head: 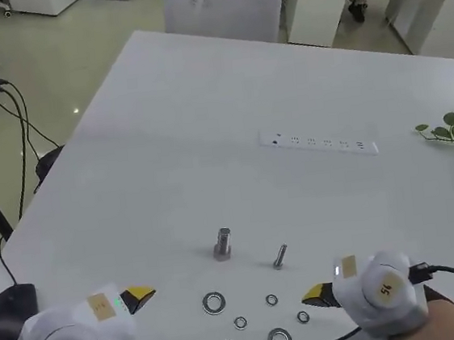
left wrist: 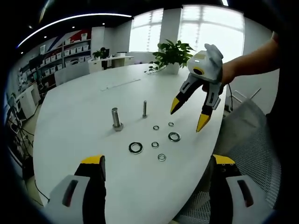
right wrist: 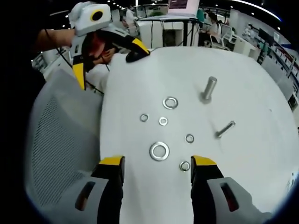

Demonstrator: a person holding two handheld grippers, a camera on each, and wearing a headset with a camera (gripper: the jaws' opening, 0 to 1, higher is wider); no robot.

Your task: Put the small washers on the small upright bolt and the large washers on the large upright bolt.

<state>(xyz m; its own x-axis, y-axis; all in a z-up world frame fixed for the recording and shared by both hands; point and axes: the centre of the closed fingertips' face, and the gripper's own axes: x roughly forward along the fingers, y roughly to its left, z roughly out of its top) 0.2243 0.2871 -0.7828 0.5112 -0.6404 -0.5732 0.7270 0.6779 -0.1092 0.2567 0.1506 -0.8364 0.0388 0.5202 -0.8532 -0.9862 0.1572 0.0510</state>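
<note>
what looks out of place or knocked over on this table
Nothing stands out: the large bolt and small bolt both stand on the table, and the washers lie flat and loose near them.

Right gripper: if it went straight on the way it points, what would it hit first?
Likely the large washer lying dead ahead of the right gripper, though a small washer by one jaw looks nearer.

Yellow sticker (head: 383,289) on the right gripper (head: 318,323), two dark digits there, looks like 56, tilted and blurry, so I can't be sure.
</note>
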